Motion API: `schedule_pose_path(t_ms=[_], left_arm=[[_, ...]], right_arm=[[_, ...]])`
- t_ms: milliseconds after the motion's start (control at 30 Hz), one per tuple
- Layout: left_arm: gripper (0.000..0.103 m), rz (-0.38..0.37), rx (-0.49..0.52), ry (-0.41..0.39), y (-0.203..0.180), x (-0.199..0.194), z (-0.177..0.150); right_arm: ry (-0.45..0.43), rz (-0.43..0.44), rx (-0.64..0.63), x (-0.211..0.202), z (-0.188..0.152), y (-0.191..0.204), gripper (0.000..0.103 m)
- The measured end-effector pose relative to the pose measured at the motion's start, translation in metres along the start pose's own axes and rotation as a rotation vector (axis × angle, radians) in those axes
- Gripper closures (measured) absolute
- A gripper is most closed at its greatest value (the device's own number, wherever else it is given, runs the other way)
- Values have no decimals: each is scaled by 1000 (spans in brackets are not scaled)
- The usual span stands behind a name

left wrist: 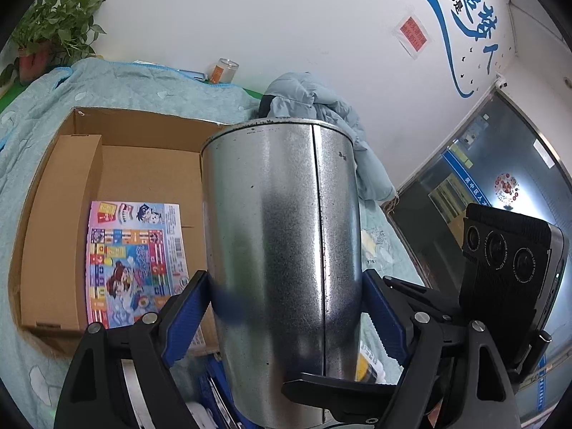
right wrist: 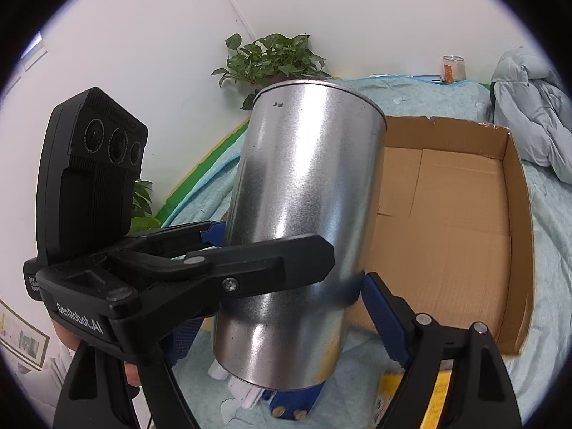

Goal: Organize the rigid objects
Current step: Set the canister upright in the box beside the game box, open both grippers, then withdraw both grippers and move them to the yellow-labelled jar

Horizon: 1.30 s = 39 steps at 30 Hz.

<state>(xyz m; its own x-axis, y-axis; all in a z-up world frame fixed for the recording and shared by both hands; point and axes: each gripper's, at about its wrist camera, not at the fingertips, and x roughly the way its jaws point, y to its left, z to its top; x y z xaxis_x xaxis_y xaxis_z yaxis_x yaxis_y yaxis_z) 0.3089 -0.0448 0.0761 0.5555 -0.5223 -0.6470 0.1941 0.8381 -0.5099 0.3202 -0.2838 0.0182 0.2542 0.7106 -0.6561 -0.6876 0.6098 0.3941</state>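
A tall silver metal can (left wrist: 282,257) fills the middle of both views (right wrist: 300,221). My left gripper (left wrist: 286,307) is shut on it, blue pads pressed to both sides. My right gripper (right wrist: 293,304) is also closed around the can's lower part; the left gripper's black arm (right wrist: 200,268) crosses in front. The can is held in the air, slightly tilted, beside an open cardboard box (left wrist: 136,164) (right wrist: 464,214). In the left wrist view a colourful printed booklet (left wrist: 136,261) lies inside the box.
The box sits on a light blue quilt (left wrist: 125,82). A grey-blue jacket (right wrist: 529,107) lies behind the box. A glass jar (right wrist: 453,68) and a potted plant (right wrist: 275,60) stand by the wall. Blue, white and yellow items (right wrist: 286,404) lie under the can.
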Motion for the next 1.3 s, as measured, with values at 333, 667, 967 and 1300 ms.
schedule_pose_path(t_ms=[333,667,967,1300], left_arm=[[21,2,-83,112,52,80,26],[21,3,-178,260,86,151,8],[20,16,-181,261,83,151,14],[20,74,-62,149,66,103,10]], right_arm=[[90,21,114,49,13,-51,19],[271,-20,248,85,-6,-90,21],[272,-10,290,85,-9,-92,19],[52,-124,219,8,-29,-66,1]])
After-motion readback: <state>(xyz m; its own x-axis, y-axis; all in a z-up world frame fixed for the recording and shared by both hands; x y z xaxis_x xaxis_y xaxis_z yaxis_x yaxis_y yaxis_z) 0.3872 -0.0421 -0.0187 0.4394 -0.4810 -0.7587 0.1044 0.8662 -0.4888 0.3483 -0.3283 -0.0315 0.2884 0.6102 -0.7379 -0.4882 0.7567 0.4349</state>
